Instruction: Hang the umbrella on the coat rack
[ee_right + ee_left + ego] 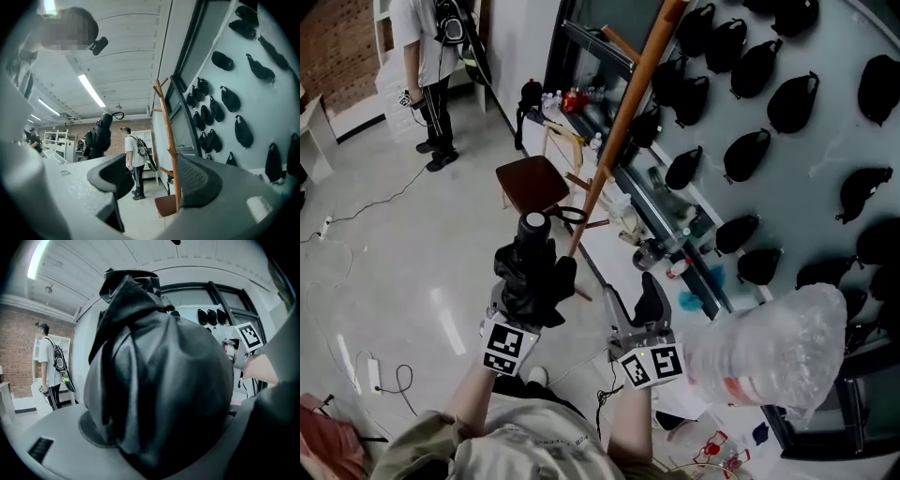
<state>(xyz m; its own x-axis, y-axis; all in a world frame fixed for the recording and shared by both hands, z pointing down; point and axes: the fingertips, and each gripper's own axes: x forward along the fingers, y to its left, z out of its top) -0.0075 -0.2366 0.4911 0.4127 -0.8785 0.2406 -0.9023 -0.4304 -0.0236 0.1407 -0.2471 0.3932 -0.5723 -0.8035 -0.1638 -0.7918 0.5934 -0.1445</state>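
Nearest the body, the left tongs (525, 298) are clamped on the folded black umbrella (532, 267), whose bunched fabric fills the left gripper view from pad to pad. The right tongs (639, 302) stand just beside them with the jaws apart and nothing between them. The umbrella is held with its long axis pointing up and away from the person, capped end farthest out. Its thin carry loop (572, 214) sticks out from that end toward the right. The coat rack (623, 112) lies just beyond and to the right of that loop, and its wooden pole runs up and to the right across the head view. In the right gripper view short pegs (165, 171) branch off the pole low down and near the top. The left hand looks the better placed to bring the loop over a peg, while the right is free to steady it. A brown chair (530, 183) stands close to the foot of the pole. A wall of black bags (769, 94) closes in the right side. The open floor is to the left, where a person (431, 56) stands well apart.
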